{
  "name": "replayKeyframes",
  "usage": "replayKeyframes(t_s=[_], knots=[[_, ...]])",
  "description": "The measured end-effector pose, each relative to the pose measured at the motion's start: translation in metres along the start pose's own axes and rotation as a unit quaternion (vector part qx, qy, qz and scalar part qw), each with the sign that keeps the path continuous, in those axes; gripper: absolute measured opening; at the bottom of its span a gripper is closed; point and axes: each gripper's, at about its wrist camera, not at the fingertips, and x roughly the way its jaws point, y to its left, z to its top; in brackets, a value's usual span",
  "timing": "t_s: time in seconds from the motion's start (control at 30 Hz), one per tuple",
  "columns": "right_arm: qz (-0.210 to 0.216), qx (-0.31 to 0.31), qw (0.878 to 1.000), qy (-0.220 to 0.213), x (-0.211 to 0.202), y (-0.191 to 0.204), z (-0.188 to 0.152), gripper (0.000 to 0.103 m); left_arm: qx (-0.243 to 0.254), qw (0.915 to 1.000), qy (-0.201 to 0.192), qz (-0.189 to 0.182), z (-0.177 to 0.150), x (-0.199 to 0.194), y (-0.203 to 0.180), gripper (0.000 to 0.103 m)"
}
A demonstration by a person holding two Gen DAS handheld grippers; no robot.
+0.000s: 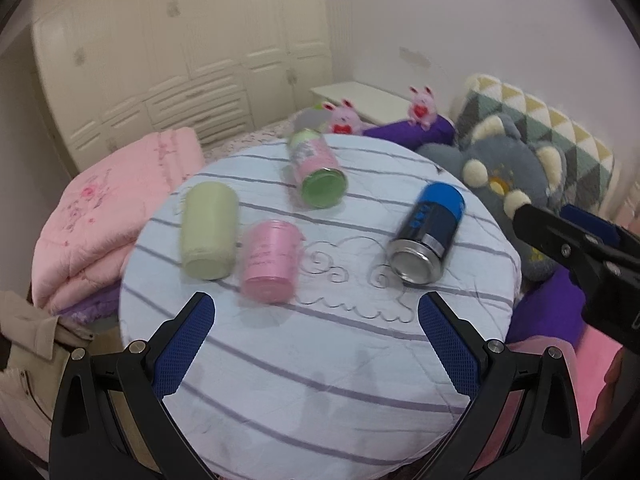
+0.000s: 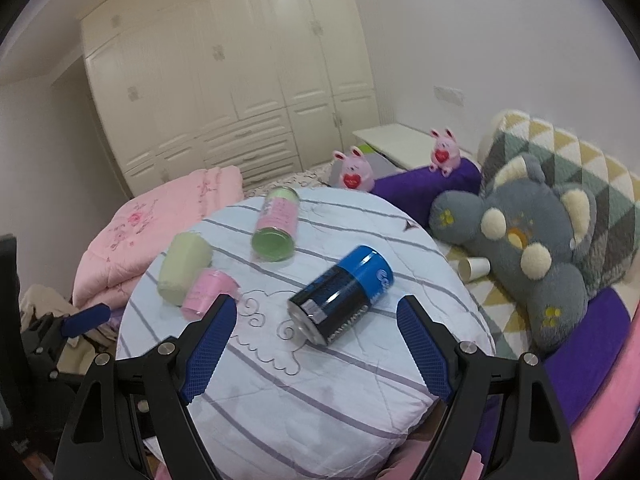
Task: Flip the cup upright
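Several cups lie on their sides on a round table (image 1: 320,380) with a striped white cloth. A pale green cup (image 1: 208,236) lies at the left, a small pink cup (image 1: 270,266) beside it, a pink-and-green cup (image 1: 318,172) at the back, and a blue-and-black cup (image 1: 430,232) at the right. In the right wrist view they show as pale green (image 2: 182,270), pink (image 2: 208,292), pink-and-green (image 2: 278,224) and blue-and-black (image 2: 340,292). My left gripper (image 1: 316,312) is open and empty above the table's near side. My right gripper (image 2: 316,316) is open and empty, just short of the blue-and-black cup.
The table stands on a bed. A folded pink quilt (image 1: 100,216) lies at the left, a grey plush toy (image 2: 540,248) and purple bolster (image 2: 424,184) at the right. Two pink plush rabbits (image 2: 354,170) sit behind. A paper cup (image 2: 474,268) lies on the bed. A white wardrobe (image 2: 224,92) fills the back.
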Motion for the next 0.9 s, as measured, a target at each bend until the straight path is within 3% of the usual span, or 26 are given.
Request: replayKeyframes(t_s=[0.23,0.67,0.9], knots=[[-0.006,0.028,1.000,0.012,0.016,-0.034,0.006,0.084,0.057,0.9970,0.044,-0.028,0.020,0.040,-0.045,0.103],[0.009,0.050,0.997,0.050,0.061,-0.089,0.010,0.084,0.114,0.9843,0.124,-0.052,0.042,0.122,-0.107,0.103],[0.027,0.075,0.995,0.063,0.076,-0.106,0.005,0.084,0.082,0.9812,0.159,-0.073,0.044,0.147,-0.110,0.100]])
